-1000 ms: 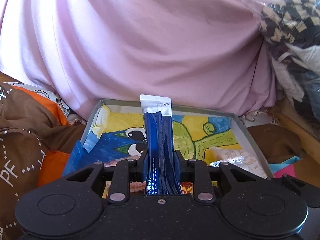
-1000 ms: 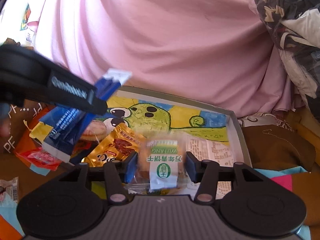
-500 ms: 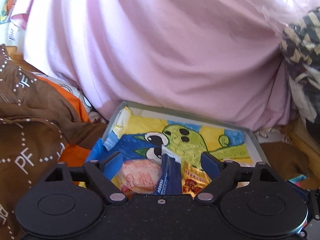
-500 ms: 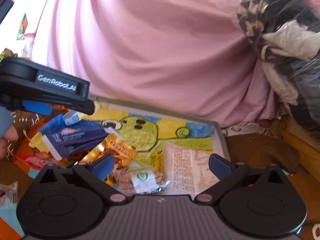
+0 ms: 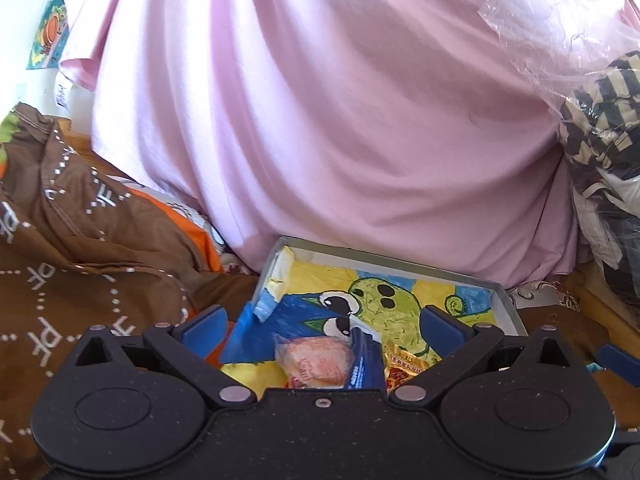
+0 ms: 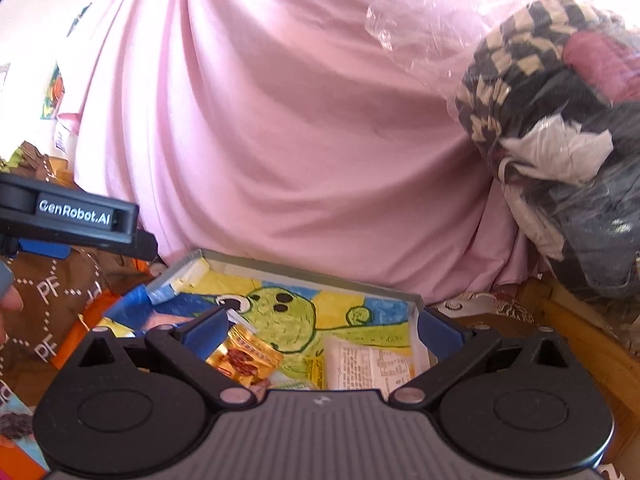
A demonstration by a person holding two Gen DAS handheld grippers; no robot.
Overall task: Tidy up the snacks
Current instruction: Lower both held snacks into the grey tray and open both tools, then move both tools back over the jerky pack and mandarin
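Snacks sit in the near half of a shallow tray (image 5: 505, 298) whose floor carries a green cartoon drawing. We see a pink round biscuit pack (image 5: 316, 362) at near left, a blue sachet (image 5: 366, 364) touching its right side, and a gold packet (image 5: 404, 364) just right of that. A white printed pack (image 6: 370, 362) lies at near right. The left gripper (image 5: 320, 324) hangs above the near edge of the tray, level and pointing forward, fingers spread wide and gripping nothing; the three snacks lie below the gap. The right gripper (image 6: 320, 326) hovers over the same near edge, also level, also spread wide and empty. From the right wrist view the left tool juts in from the left, with a fingertip of the person's hand (image 6: 9, 300) at the frame edge. Pink cloth (image 5: 340, 120) rises behind the tray, brown fabric (image 5: 80, 260) lies left, and a bag of clothes (image 6: 560, 140) sits far right.
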